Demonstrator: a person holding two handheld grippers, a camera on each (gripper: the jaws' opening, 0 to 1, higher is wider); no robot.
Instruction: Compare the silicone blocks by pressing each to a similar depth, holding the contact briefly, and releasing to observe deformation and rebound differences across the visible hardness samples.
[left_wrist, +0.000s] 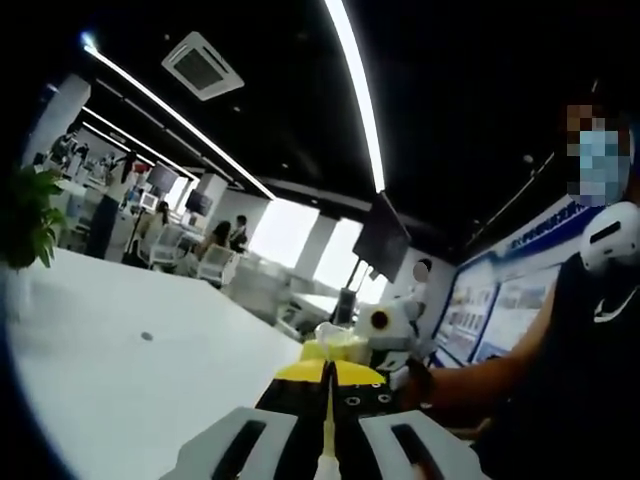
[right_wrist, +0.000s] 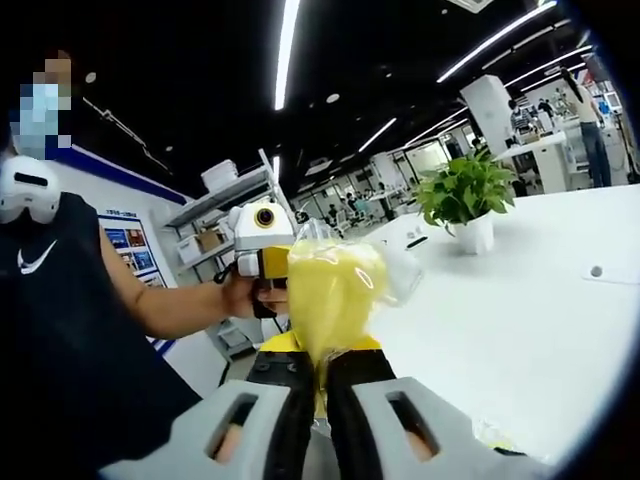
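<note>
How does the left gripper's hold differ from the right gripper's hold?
The right gripper is shut on a bulging yellow bag; the left gripper pinches just a thin pale strip. The right gripper's bag rises high above its jaws; the left gripper's strip stays low between them. Both have their jaws closed.

**Background items around the white table**

White table (right_wrist: 520, 330): broad and bare-topped. Potted plant (right_wrist: 468, 200): leafy green, in a white pot, standing on the table. Shelf unit (right_wrist: 215, 215): beyond the table's far end, holding boxes. Dark monitor (left_wrist: 381, 238): past the table, tilted. Ceiling light strips (left_wrist: 358, 85): overhead.
</note>
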